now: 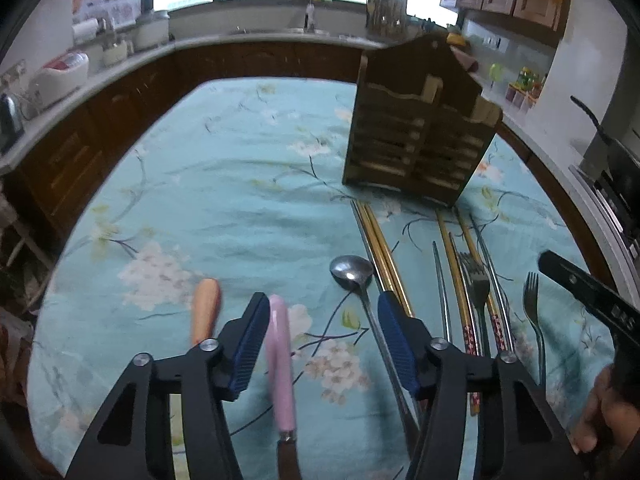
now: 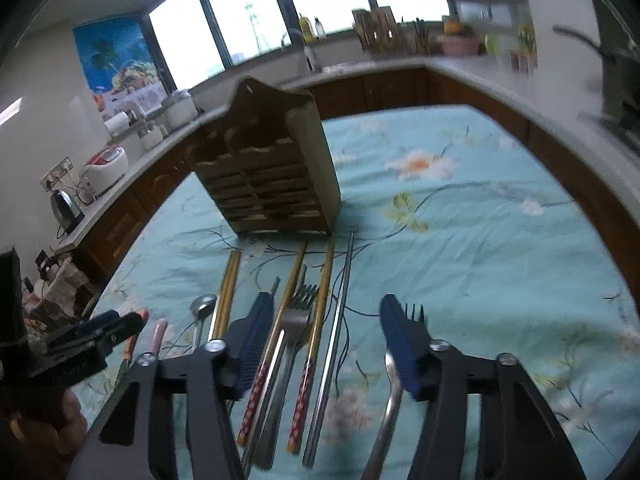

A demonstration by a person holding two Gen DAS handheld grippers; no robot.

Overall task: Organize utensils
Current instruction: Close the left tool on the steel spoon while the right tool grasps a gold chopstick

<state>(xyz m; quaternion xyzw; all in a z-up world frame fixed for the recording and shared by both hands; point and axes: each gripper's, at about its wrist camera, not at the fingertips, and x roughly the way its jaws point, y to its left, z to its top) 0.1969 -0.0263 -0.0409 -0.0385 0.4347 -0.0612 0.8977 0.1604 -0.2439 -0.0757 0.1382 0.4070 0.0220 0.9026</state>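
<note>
Utensils lie in a row on the worktop (image 1: 224,184), handles near, pointing far toward the wooden holder (image 1: 420,128). Left gripper (image 1: 324,344) hangs unclenched, straddling the pink-handled knife (image 1: 280,360); right gripper (image 2: 328,344) hangs unclenched over chopsticks (image 2: 310,360) and a fork (image 2: 294,320), gripping nothing.
</note>
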